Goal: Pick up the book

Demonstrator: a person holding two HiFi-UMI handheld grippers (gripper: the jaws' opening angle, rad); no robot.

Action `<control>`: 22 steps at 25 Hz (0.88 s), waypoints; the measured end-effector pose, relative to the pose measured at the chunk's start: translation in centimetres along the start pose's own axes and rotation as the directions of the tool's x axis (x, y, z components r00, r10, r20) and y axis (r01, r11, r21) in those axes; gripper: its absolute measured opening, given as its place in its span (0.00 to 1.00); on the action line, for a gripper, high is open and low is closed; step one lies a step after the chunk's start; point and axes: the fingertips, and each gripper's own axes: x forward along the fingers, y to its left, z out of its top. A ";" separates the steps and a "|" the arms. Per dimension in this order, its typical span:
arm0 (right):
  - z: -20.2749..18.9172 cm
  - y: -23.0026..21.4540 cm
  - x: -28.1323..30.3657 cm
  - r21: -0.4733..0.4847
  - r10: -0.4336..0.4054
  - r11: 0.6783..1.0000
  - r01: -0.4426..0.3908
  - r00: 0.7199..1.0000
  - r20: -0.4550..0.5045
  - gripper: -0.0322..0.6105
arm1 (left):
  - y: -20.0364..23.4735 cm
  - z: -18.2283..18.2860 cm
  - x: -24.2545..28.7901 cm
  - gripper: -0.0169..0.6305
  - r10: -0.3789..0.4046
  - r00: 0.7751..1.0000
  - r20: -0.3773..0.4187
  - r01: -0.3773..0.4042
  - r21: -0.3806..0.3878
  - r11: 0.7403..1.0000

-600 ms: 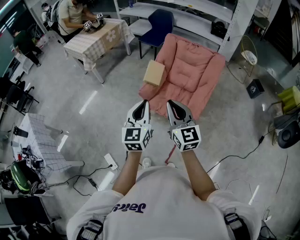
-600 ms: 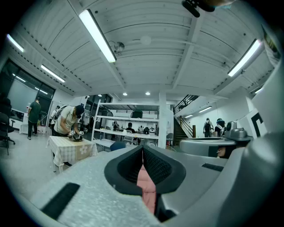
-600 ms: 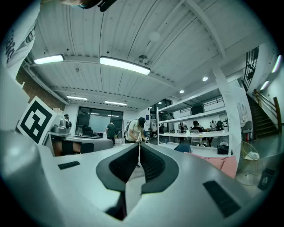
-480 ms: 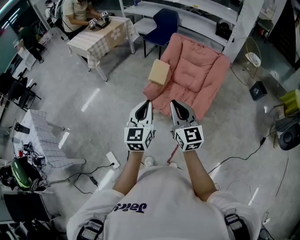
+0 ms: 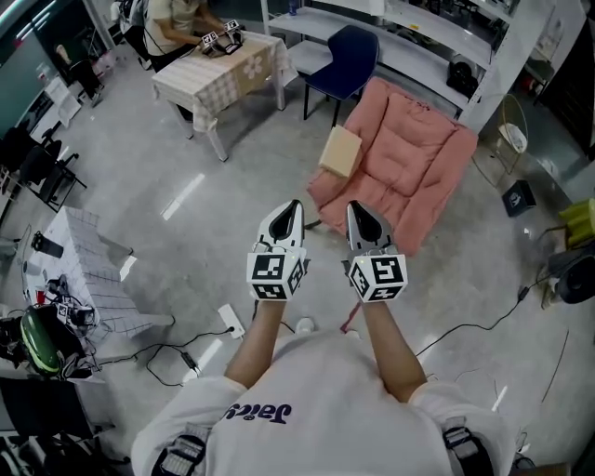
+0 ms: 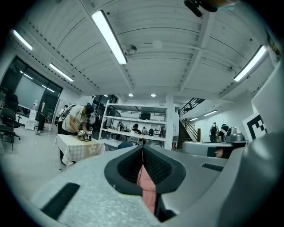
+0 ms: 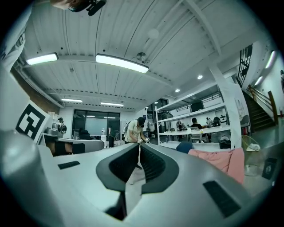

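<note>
The tan book (image 5: 340, 151) lies on one arm of the pink armchair (image 5: 409, 163), which sits on a glossy grey concrete floor (image 5: 186, 232). Beyond the armchair stand a blue chair (image 5: 349, 60), white shelving (image 5: 437, 28) and a cloth-covered bench (image 5: 223, 70). The left gripper (image 5: 296, 204) and right gripper (image 5: 353, 205) hover short of the armchair, each pressed together and empty.

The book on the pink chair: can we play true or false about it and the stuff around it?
1. The book rests on one side of the pink armchair. True.
2. The left hand-held gripper holds the book. False: its jaws are shut on nothing, well short of the book.
3. The right hand-held gripper is wide open. False: it is shut as well.
4. A blue chair stands behind the armchair. True.
5. A person leans over the checked table. True.
</note>
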 end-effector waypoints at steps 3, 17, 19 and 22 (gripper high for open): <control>-0.7 1.8 0.8 -0.006 0.006 1.000 -0.006 1.000 -0.014 0.08 | 2.0 -0.2 -0.4 0.05 0.008 1.000 0.000 -0.008 -0.020 1.000; -6.6 -0.3 3.9 0.015 -0.025 0.999 0.029 0.983 -0.181 0.08 | 3.4 -4.2 4.1 0.05 -0.068 0.997 -0.044 0.064 -0.100 0.993; -7.2 -1.3 5.3 0.037 -0.010 0.999 0.018 0.982 -0.189 0.08 | 3.4 -4.3 5.9 0.05 -0.077 0.996 -0.052 0.072 -0.092 0.993; -7.3 -3.0 8.2 0.060 0.026 0.998 -0.015 0.981 -0.193 0.08 | 3.7 -4.2 9.3 0.05 -0.079 0.995 -0.066 0.074 -0.074 0.995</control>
